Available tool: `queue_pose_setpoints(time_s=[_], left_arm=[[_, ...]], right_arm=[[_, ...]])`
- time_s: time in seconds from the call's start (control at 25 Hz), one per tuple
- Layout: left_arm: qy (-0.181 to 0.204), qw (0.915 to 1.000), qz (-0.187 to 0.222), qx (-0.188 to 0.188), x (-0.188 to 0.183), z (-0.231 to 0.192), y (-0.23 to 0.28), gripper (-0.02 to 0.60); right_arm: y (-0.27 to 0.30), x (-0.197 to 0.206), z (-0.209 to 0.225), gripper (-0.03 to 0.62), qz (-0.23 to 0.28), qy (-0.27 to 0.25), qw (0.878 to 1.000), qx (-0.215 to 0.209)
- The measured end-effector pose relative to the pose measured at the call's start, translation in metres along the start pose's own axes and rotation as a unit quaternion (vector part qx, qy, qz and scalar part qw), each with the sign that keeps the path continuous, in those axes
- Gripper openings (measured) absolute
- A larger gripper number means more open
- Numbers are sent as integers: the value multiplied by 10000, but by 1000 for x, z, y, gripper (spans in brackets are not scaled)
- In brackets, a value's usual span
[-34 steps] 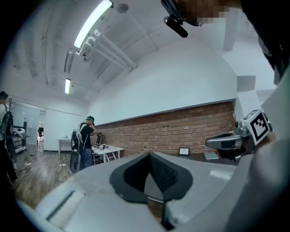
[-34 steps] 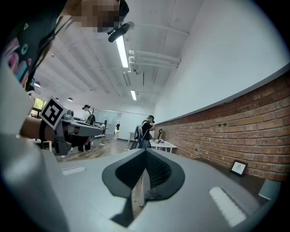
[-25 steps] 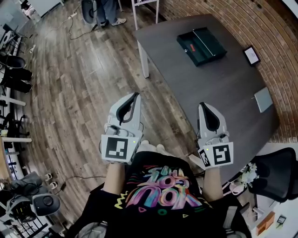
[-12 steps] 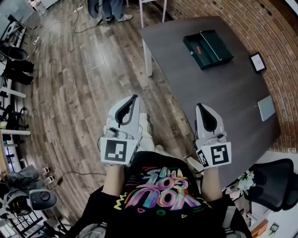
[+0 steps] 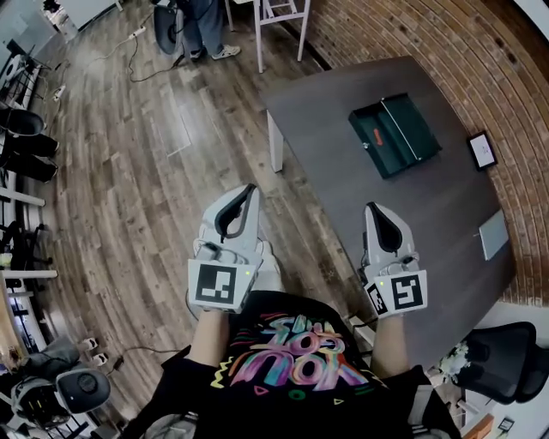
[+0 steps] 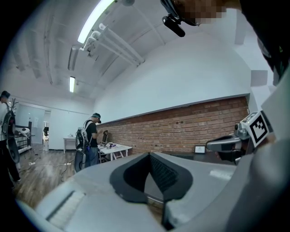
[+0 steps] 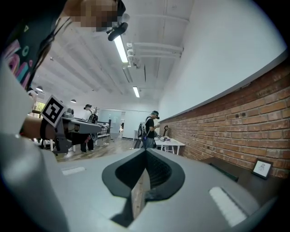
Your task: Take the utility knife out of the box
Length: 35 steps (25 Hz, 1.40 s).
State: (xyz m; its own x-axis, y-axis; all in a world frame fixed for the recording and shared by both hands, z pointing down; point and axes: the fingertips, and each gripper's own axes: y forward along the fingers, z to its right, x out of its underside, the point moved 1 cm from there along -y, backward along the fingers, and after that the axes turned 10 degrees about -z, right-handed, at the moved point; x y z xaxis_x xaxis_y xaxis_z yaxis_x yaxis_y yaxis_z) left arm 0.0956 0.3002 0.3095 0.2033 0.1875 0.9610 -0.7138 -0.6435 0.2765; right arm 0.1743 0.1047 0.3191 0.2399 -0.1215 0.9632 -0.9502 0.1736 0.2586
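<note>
An open dark green box lies on the far part of a dark grey table. The orange-red utility knife rests inside its left half. My left gripper hangs over the wooden floor, left of the table, with its jaws shut and nothing between them. My right gripper is over the table's near edge, also shut and empty, well short of the box. In the left gripper view the jaws meet in a closed point; in the right gripper view the jaws are likewise closed.
A small framed tablet and a grey pad lie on the table's right side by the brick wall. A white stool and a standing person are beyond the table. A black office chair is at the lower right.
The view has shifted toward the table: the box and table sit lower and closer in the frame. Both grippers moved forward together, still shut and empty.
</note>
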Motion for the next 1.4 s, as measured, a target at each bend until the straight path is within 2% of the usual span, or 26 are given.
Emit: queue_pose_setpoints(time_s=[0.32, 0.6, 1.04, 1.4], left_arm=[[135, 9994, -41, 316, -17, -66, 62, 0], [109, 9986, -132, 493, -14, -99, 86, 0], [54, 9973, -337, 647, -1, -111, 121, 0], [247, 9956, -245, 868, -24, -114, 186, 0]], right_arm=[[79, -20, 14, 0, -47, 109, 9992, 386], [112, -23, 8, 0, -184, 189, 9978, 611], [133, -5, 33, 0, -427, 343, 9946, 884], [169, -8, 83, 0, -316, 442, 9918, 1160]])
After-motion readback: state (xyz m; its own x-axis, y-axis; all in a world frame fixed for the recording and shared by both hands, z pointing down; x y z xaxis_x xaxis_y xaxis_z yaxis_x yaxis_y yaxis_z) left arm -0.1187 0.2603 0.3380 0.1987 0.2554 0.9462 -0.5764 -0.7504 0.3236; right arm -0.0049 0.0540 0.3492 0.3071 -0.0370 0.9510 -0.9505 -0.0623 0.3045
